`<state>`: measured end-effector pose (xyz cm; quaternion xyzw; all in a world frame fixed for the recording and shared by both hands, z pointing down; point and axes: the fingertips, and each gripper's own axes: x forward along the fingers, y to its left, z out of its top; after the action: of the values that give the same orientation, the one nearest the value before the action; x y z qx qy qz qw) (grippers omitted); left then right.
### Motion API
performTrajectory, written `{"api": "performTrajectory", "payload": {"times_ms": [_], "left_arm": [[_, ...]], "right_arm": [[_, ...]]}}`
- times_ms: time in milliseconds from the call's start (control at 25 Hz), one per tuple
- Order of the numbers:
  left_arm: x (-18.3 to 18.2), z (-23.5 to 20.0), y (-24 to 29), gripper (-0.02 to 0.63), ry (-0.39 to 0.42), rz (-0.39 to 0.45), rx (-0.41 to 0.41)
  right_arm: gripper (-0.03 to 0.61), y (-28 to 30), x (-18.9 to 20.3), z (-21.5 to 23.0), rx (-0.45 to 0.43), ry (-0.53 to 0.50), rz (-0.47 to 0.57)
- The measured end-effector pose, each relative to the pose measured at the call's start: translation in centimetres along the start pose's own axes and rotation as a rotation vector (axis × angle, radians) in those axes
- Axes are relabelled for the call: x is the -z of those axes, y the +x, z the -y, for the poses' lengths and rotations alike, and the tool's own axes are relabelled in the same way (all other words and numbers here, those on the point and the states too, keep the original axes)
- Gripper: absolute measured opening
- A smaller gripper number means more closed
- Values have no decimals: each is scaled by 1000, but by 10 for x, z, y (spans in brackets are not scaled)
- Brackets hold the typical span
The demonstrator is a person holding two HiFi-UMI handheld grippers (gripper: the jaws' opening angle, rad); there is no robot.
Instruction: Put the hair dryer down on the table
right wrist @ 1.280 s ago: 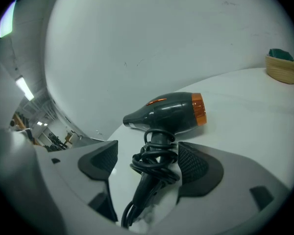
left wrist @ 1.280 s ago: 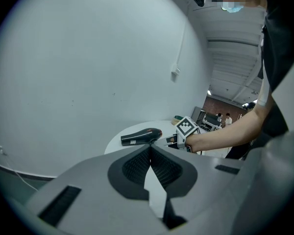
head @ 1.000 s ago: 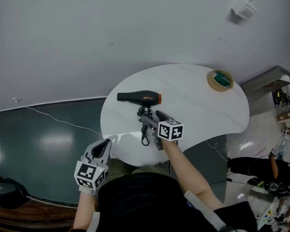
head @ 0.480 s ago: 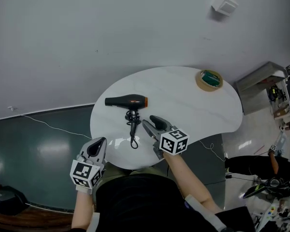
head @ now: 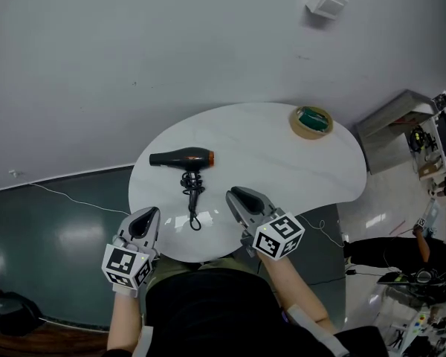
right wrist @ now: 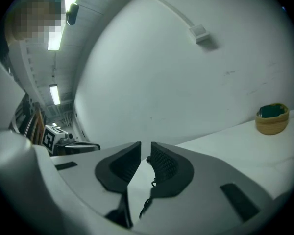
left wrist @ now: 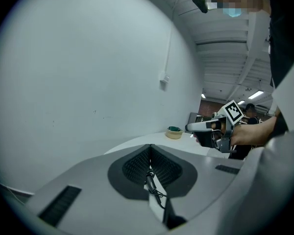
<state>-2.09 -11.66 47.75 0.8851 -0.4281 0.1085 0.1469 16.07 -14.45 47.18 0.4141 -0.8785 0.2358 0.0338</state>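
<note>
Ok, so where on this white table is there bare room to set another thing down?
The widest bare patch is the middle of the table, between the hair dryer and the small basket at the far right. The near right end is bare too. The left is crowded: the dryer lies there, its cord trailing toward the near edge.

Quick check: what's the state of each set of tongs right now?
Left tongs: closed, holding nothing.
Right tongs: closing, almost shut, holding nothing; the hair dryer lies free on the table.
</note>
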Motion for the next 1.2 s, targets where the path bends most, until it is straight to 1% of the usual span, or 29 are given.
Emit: {"api": "performTrajectory", "payload": {"times_ms": [200, 360, 600, 840, 1200], "left_arm": [[-12, 9, 2, 2, 14, 37, 7], [-20, 17, 0, 2, 26, 55, 5], [-24, 27, -6, 2, 63, 71, 7], [-28, 35, -11, 0, 73, 68, -5], [-24, 43, -17, 2, 79, 63, -18]], "right_arm": [[66, -23, -11, -6, 3, -37, 32], [66, -37, -13, -10, 7, -67, 47], [66, -51, -17, -19, 3, -82, 58], [67, -57, -11, -23, 15, -134, 54], [66, -59, 6, -20, 24, -117, 23]]}}
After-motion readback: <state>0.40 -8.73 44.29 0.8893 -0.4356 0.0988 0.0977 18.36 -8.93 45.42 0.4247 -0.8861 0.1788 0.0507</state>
